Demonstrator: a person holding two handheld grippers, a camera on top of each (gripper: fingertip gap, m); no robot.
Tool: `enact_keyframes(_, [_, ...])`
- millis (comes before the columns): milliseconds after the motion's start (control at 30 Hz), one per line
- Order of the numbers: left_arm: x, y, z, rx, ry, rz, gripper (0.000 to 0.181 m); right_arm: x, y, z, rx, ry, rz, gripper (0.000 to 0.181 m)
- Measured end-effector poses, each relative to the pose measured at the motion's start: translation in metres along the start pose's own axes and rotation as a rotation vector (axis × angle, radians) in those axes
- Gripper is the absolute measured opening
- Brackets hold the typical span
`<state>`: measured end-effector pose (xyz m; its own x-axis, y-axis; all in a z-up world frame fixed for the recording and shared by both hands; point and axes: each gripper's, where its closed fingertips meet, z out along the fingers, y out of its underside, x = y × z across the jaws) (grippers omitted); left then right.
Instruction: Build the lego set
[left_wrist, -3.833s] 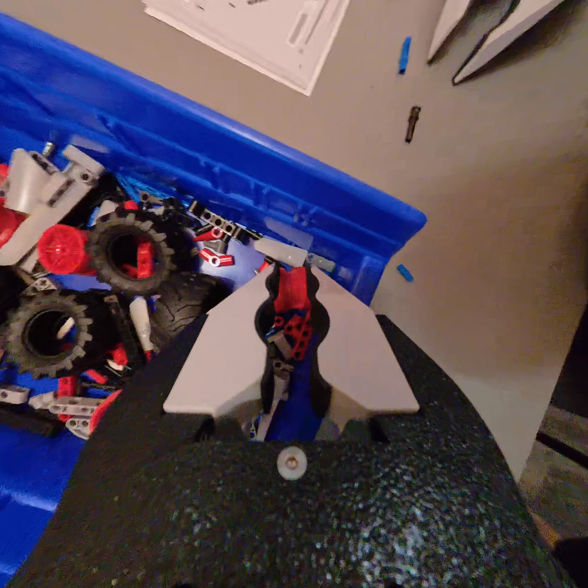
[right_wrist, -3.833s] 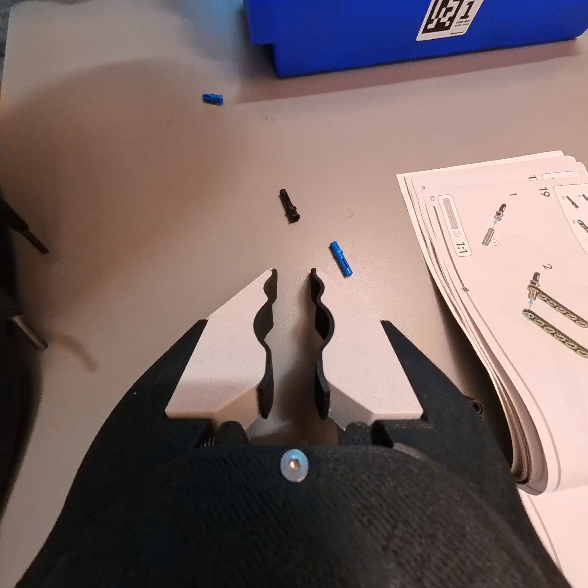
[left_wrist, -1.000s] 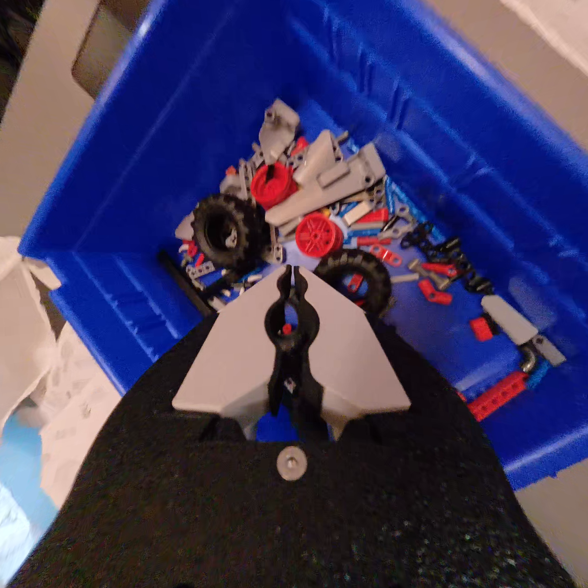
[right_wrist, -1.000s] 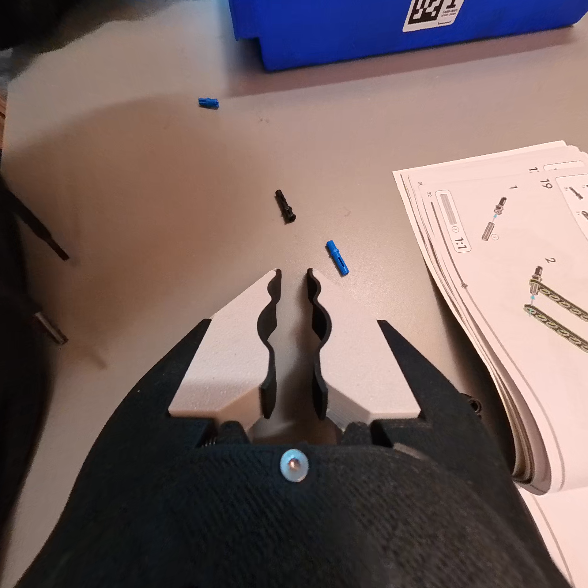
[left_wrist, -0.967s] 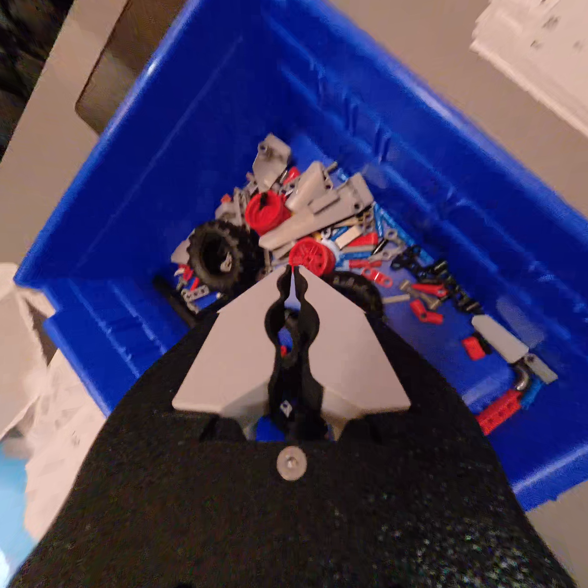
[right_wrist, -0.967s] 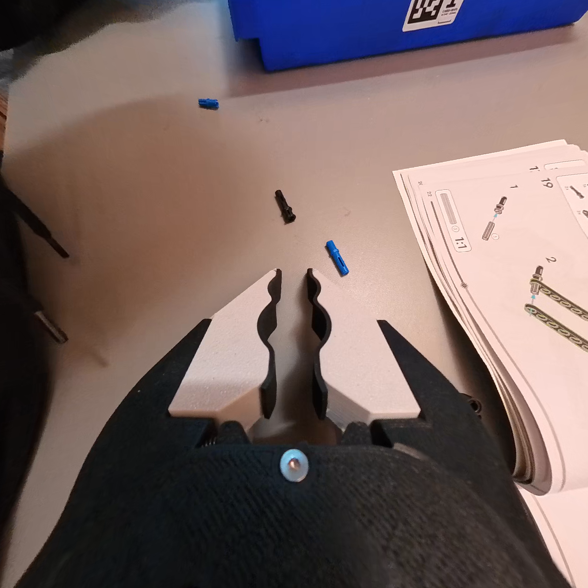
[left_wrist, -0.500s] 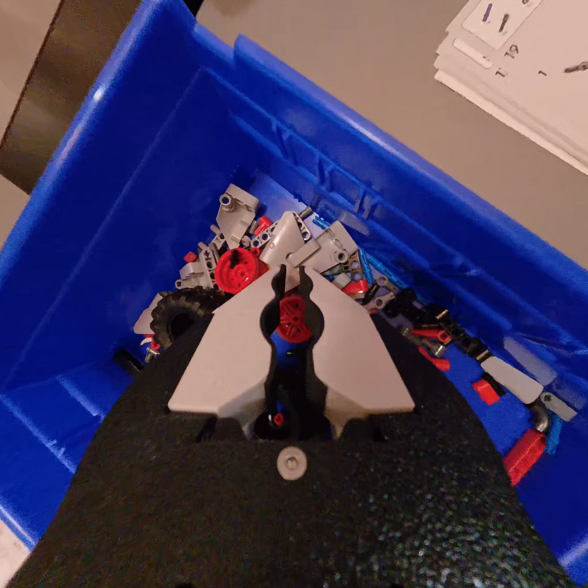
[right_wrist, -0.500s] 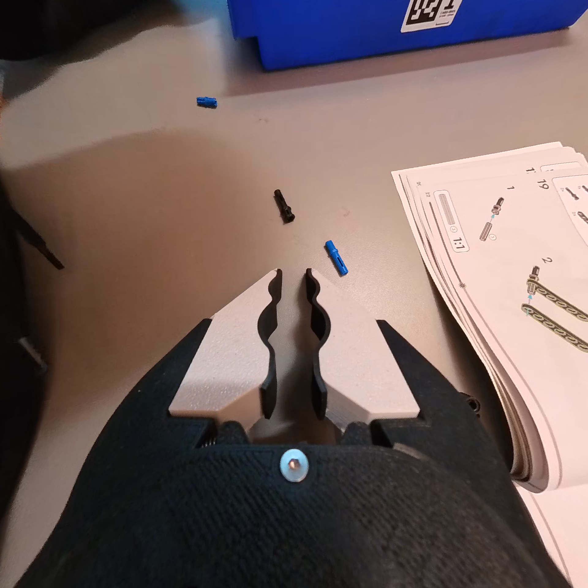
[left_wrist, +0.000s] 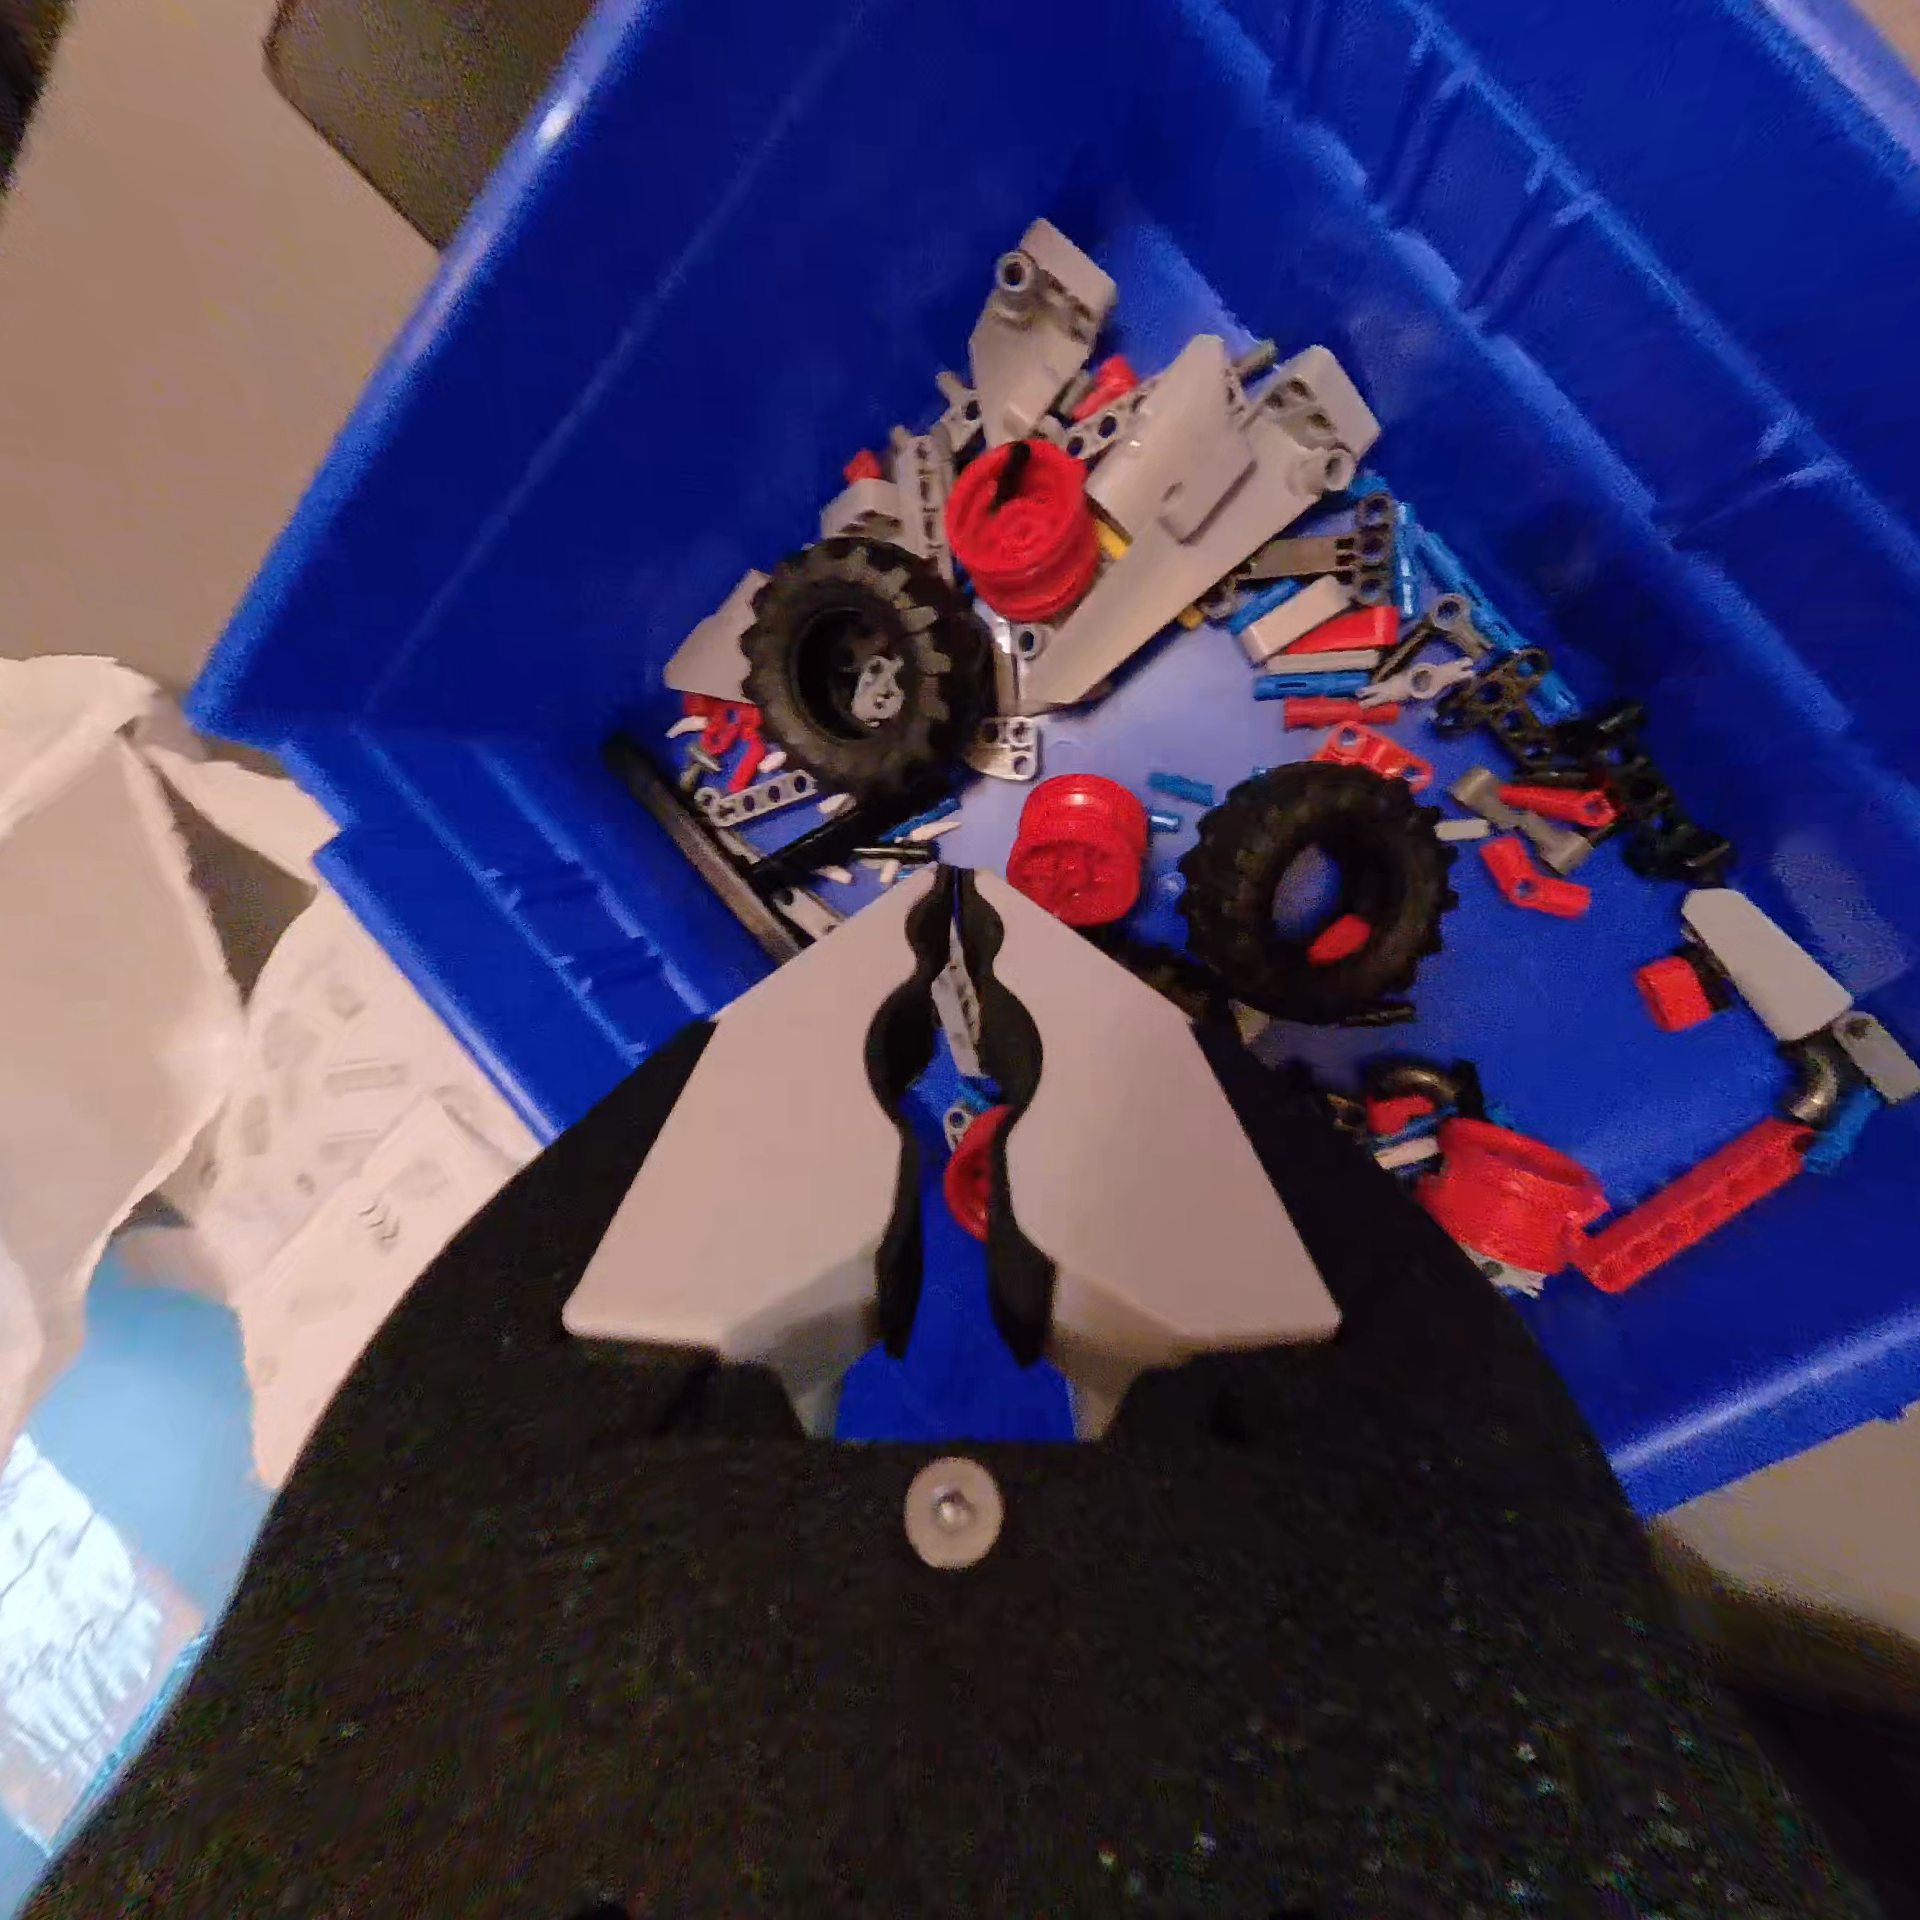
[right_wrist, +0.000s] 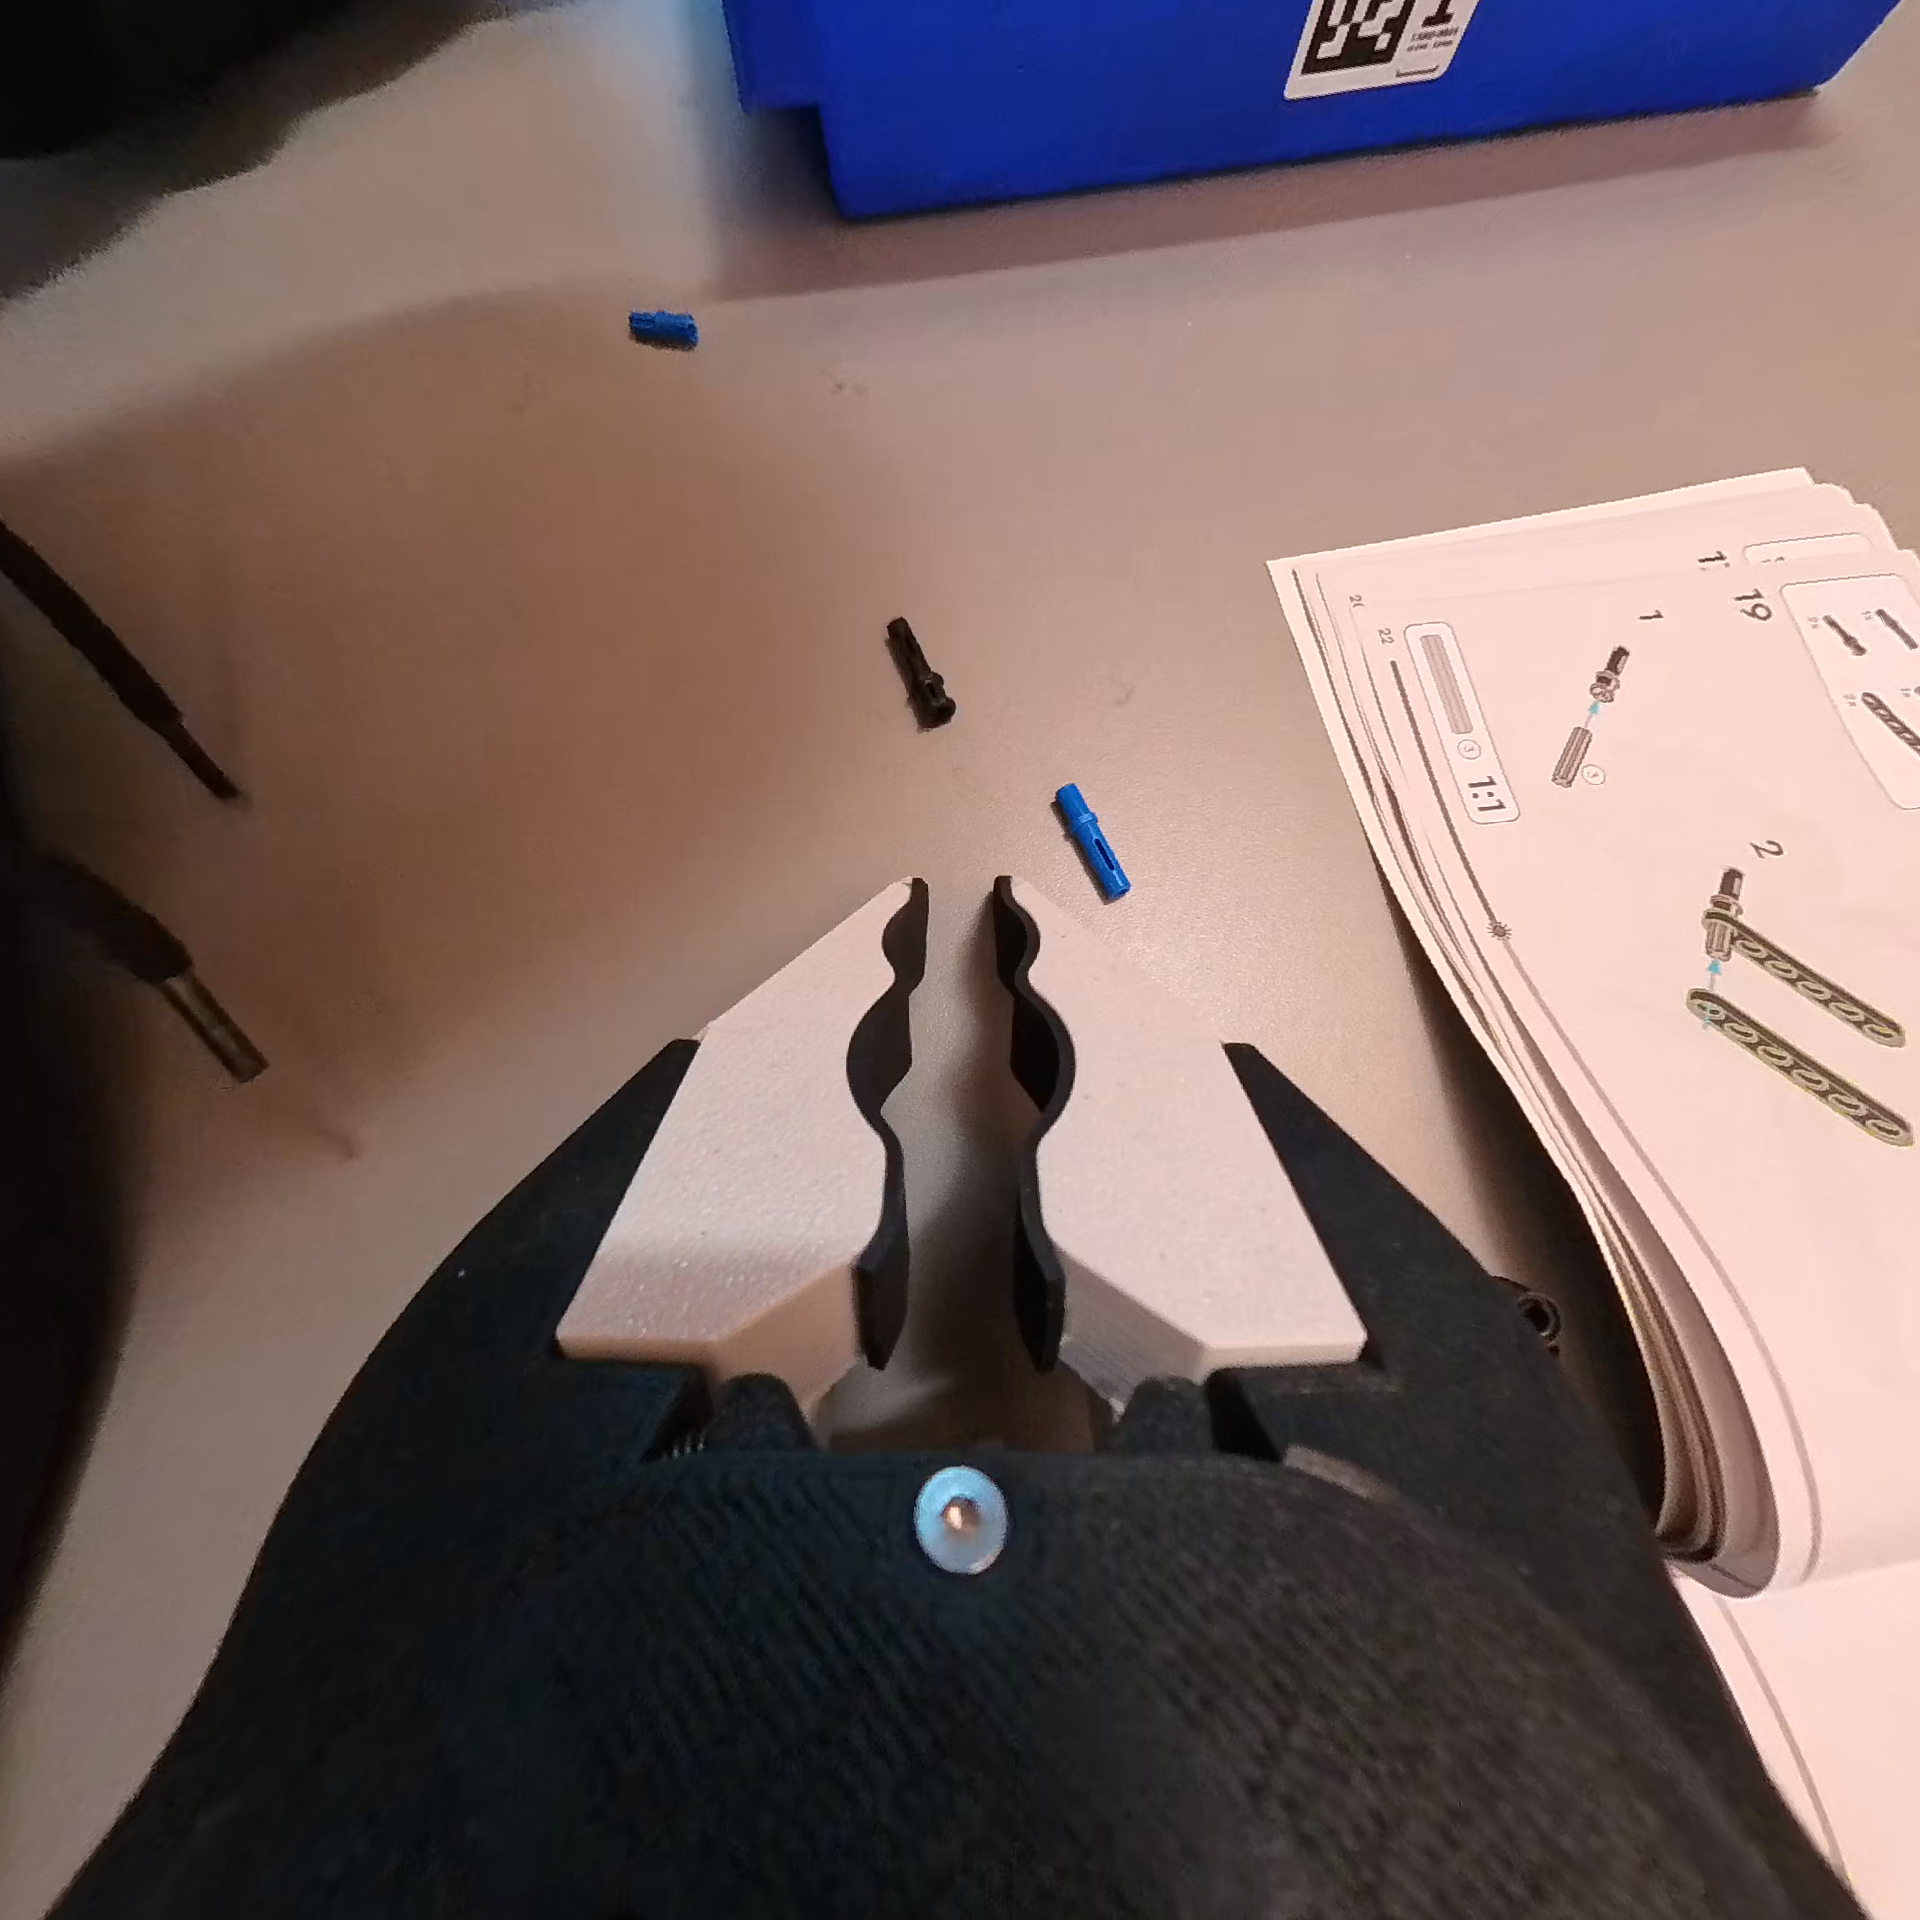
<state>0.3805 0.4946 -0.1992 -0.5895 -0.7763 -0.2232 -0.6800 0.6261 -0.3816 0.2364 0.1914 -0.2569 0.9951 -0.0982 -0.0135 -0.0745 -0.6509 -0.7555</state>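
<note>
In the left wrist view, my left gripper (left_wrist: 954, 881) hovers above the open blue bin (left_wrist: 623, 416). Its jaws are almost together, with nothing seen held. In the bin lie loose Lego parts: two black tyres (left_wrist: 862, 665) (left_wrist: 1314, 888), red wheel hubs (left_wrist: 1075, 847), grey panels (left_wrist: 1174, 488), a red beam (left_wrist: 1704, 1205) and several small pins. My right gripper (right_wrist: 958, 888) is slightly open and empty, low over the grey table. A blue pin (right_wrist: 1091, 840) lies just right of its tips. A black pin (right_wrist: 921, 686) lies a little farther ahead.
An open instruction booklet (right_wrist: 1662, 883) lies right of the right gripper. The blue bin's outer wall (right_wrist: 1143, 104) is at the far edge, with another blue pin (right_wrist: 662, 328) on the table. Dark rods (right_wrist: 197, 1008) lie at the left. White crumpled bags (left_wrist: 208, 935) sit left of the bin. Tip to tip, the grippers are about 35 cm apart. My right gripper is the nearer one to the black pin (right_wrist: 921, 686): about 4 cm, against 30 cm. From the left gripper's tips to the red beam (left_wrist: 1704, 1205) is close to 20 cm. My right wrist view (right_wrist: 822, 47) looks at it from another angle.
The left gripper has swung over the bin, so the parts now lie ahead and to the right of its tips. It had been low among the parts. The right gripper has barely moved.
</note>
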Motion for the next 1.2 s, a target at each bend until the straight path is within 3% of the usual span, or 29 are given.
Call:
enact_keyframes(133, [-0.015, -0.033, -0.006, 0.166, -0.090, -0.008, 0.011, 0.000, 0.000, 0.000, 0.001, -0.011, 0.015, 0.010])
enact_keyframes(200, [-0.003, -0.055, 0.004, 0.248, -0.056, 0.047, 0.025, 0.000, 0.000, 0.000, 0.001, -0.013, 0.020, 0.010])
enact_keyframes(267, [0.009, -0.058, 0.023, 0.219, -0.018, 0.097, 0.056, 0.000, 0.000, 0.000, 0.001, -0.010, 0.017, 0.009])
enact_keyframes(300, [0.013, -0.054, 0.031, 0.182, -0.013, 0.130, 0.062, 0.000, 0.000, 0.000, 0.001, -0.006, 0.011, 0.009])
enact_keyframes(433, [0.021, -0.046, 0.050, 0.147, -0.007, 0.242, 0.064, 0.000, 0.000, 0.000, 0.000, 0.007, -0.006, 0.010])
enact_keyframes(567, [0.011, -0.052, 0.057, 0.162, -0.045, 0.192, 0.053, 0.000, 0.000, 0.000, 0.001, -0.007, 0.006, 0.011])
enact_keyframes(700, [0.001, -0.053, 0.065, 0.163, -0.060, 0.120, 0.058, -0.001, 0.000, 0.000, 0.001, -0.013, 0.009, 0.011])
enact_keyframes(800, [0.011, -0.053, 0.070, 0.171, -0.017, 0.148, 0.035, -0.001, 0.000, 0.000, 0.001, -0.008, 0.002, 0.012])
enact_keyframes(933, [0.012, -0.058, 0.070, 0.179, -0.078, 0.225, 0.037, -0.001, 0.000, 0.000, 0.001, -0.007, -0.004, 0.013])
enact_keyframes(1133, [0.010, -0.065, 0.071, 0.207, -0.073, 0.151, 0.032, -0.001, 0.000, 0.000, 0.001, -0.012, 0.001, 0.013])
enact_keyframes(1200, [0.010, -0.061, 0.078, 0.172, -0.070, 0.127, 0.038, -0.001, 0.000, 0.000, 0.001, -0.015, 0.005, 0.013])
